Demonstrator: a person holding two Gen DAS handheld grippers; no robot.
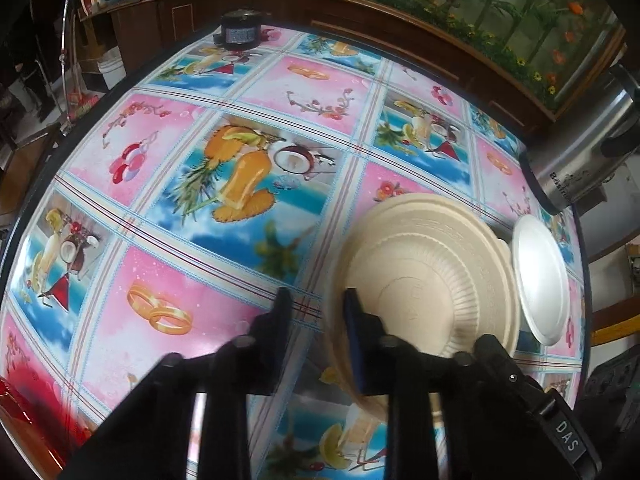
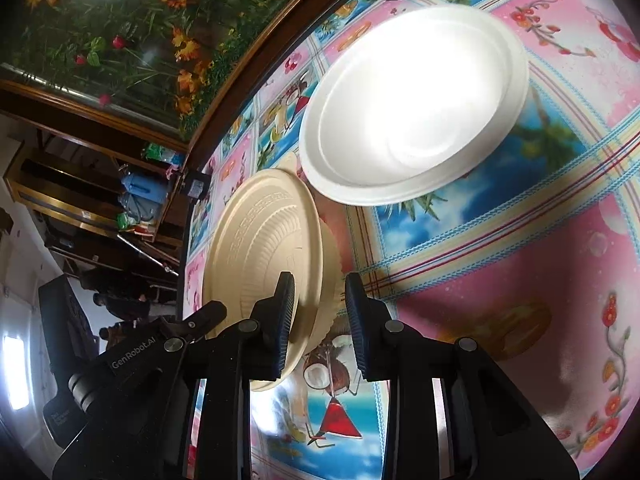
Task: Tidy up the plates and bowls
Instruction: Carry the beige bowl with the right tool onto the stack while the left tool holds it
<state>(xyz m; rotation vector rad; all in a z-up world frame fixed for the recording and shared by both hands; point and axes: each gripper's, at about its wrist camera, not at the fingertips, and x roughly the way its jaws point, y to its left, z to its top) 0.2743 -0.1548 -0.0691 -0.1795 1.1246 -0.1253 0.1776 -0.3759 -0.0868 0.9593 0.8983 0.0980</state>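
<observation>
A stack of beige plates and bowls (image 1: 432,264) sits on the patterned table, with a ribbed bowl on top. My left gripper (image 1: 316,304) is open, its right finger (image 1: 356,320) over the stack's near edge and nothing between the fingers. A white plate (image 1: 540,280) lies just right of the stack. In the right wrist view my right gripper (image 2: 320,296) is open; the beige stack's rim (image 2: 256,248) lies between its fingers, by the left finger (image 2: 284,304). The white plate (image 2: 412,108) lies beyond it.
A steel electric kettle (image 1: 584,140) stands at the table's far right, behind the plates. A small black device (image 1: 240,30) sits at the far edge. A wooden cabinet with a flower mural (image 1: 400,8) runs behind the table. A red object (image 1: 16,408) shows at the near left.
</observation>
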